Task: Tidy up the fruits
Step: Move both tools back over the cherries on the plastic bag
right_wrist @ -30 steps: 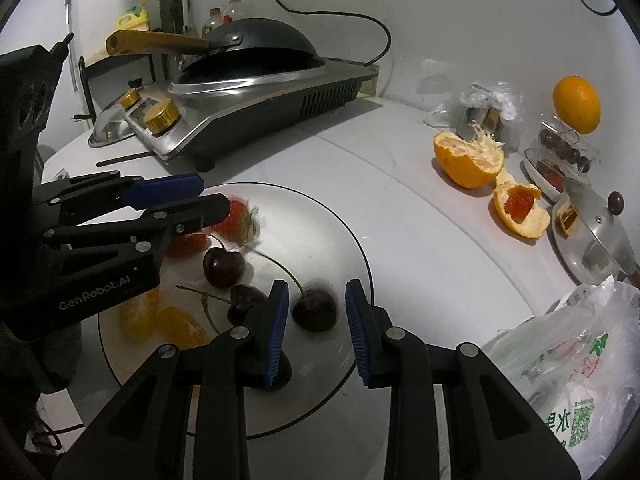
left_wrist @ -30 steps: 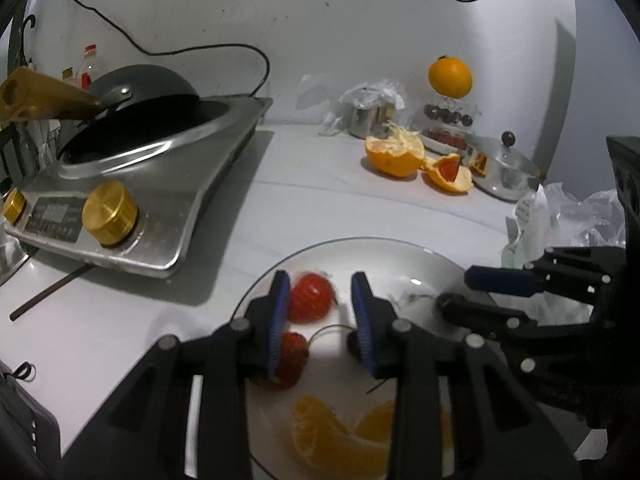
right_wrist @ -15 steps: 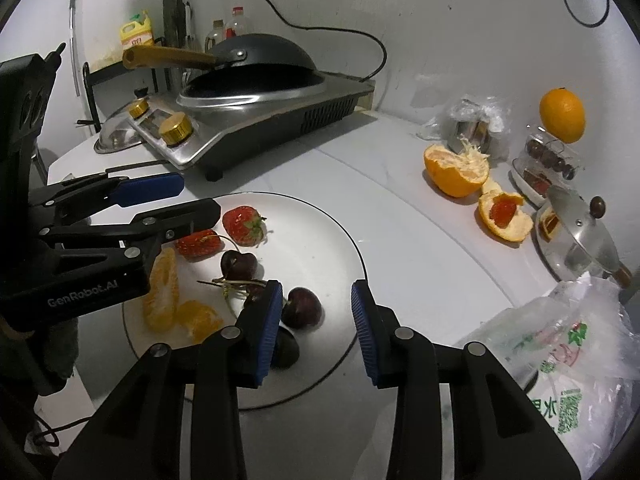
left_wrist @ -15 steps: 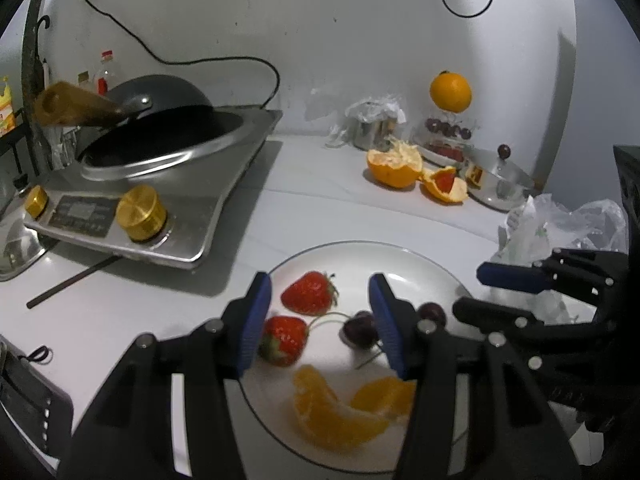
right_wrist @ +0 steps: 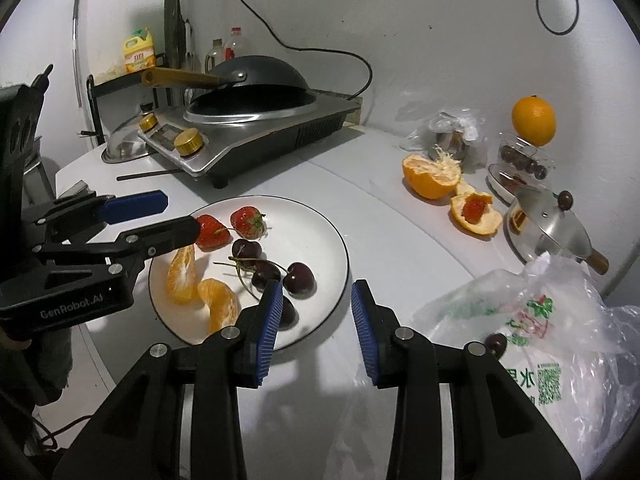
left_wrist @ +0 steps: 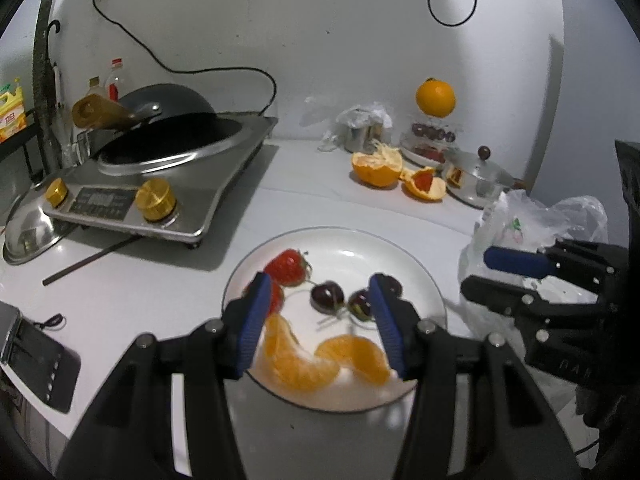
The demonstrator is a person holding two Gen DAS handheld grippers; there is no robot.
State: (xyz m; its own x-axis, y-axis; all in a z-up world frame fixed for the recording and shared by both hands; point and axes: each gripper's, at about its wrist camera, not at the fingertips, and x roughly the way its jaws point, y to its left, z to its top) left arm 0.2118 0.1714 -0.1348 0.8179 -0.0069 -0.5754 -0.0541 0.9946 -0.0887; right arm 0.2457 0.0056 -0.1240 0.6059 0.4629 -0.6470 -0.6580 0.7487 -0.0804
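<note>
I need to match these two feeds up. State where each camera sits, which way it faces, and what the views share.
Left wrist: on the left gripper, looking forward and down over the plate toward the cooker; its own open fingers show, the right gripper at right.
Right wrist: on the right gripper, above the plate's near edge; the bag at right, the left gripper at left.
Shared: plate, cooker, whole orange.
</note>
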